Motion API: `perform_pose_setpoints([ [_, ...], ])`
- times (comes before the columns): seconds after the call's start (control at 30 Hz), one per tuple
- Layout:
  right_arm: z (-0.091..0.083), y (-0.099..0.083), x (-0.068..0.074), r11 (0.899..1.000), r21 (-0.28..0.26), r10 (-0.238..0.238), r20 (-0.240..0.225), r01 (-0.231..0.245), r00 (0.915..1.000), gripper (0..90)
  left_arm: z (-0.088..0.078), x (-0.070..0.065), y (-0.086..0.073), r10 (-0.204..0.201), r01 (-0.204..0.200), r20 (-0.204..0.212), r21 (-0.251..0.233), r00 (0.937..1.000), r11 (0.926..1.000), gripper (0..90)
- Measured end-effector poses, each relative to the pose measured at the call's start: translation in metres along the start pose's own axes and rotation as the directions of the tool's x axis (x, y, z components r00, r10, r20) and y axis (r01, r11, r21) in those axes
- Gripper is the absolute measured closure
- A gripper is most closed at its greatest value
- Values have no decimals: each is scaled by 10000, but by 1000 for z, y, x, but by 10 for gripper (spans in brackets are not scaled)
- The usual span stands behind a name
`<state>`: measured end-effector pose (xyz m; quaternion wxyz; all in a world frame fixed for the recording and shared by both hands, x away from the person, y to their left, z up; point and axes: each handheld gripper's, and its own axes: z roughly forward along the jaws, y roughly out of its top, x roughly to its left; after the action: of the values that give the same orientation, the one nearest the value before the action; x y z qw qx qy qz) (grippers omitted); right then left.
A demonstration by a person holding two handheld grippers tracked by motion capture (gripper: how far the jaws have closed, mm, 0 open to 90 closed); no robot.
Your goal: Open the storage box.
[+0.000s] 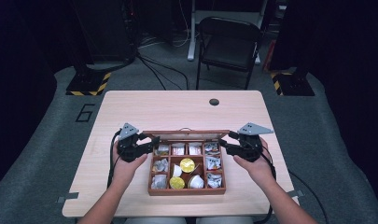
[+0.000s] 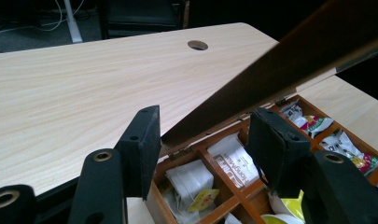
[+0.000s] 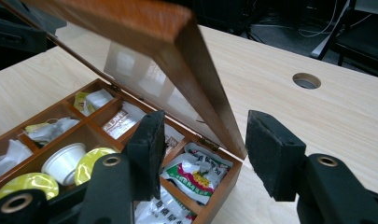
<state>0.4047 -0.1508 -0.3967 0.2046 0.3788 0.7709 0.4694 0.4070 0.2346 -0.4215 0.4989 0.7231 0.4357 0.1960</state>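
A: Pale wood table (image 1: 144,107) filled the middle of the high view, with a dark chair (image 1: 228,42) at the top of the frame. What sat on it?

B: A compartmented wooden box (image 1: 186,190) at lower centre, its lid (image 1: 186,134) raised along the far edge. The left gripper (image 1: 147,142) and right gripper (image 1: 226,142) flanked the lid's two ends, jaws apart.

A: And the left gripper view?

B: Its jaws stood open, the lid's (image 2: 289,60) corner between them, slanting to upper right; tea packets (image 2: 233,161) lay at lower centre.

A: The right gripper view?

B: Jaws spread wide again, straddling the lid's (image 3: 177,51) edge without clamping. Small cups (image 3: 65,161) sat lower left.

A: So which step?

B: My judgement: moving the lid, opening or closing I cannot tell. Next would need both jaws to steady the ends evenly
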Motion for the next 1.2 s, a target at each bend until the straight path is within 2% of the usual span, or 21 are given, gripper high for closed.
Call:
perform_pose_setpoints([
  [0.13, 10, -1, -3, 9999, 133, 1, 65, -2, 10000, 475, 4, 2, 1, -16, 16, -34, -13, 10000, 10000, 444],
  [0.27, 26, -4, -7, 9991, 256, 339, 49, -341, 9994, 474, 8, 5, 1, -47, 47, 18, -35, 10000, 10000, 437],
  [0.33, 31, -6, -9, 9988, 231, 421, 96, -423, 9991, 474, 10, 7, 1, -167, 167, 128, -38, 9998, 9999, 432],
  [0.43, 38, -8, -11, 9984, 196, 527, 122, -530, 9985, 475, 12, 11, 1, -135, 137, 205, -68, 9997, 9999, 428],
  [0.6, 45, -9, -13, 9979, 52, 637, 176, -638, 9978, 475, 15, 14, 1, -106, 109, 358, -85, 9993, 9999, 427],
  [0.9, 57, -12, -17, 9977, 126, 658, 228, -661, 9976, 459, 24, 16, -1, -232, 236, 335, -122, 9992, 9996, 412],
  [1.17, 67, -20, -22, 9939, 240, 1076, 173, -1080, 9940, 450, 30, 19, -4, -371, 383, 524, -224, 9979, 9990, 395],
  [1.2, 67, -20, -22, 9930, 241, 1155, 183, -1160, 9931, 450, 31, 20, -4, -324, 331, 510, -123, 9982, 9994, 392],
])
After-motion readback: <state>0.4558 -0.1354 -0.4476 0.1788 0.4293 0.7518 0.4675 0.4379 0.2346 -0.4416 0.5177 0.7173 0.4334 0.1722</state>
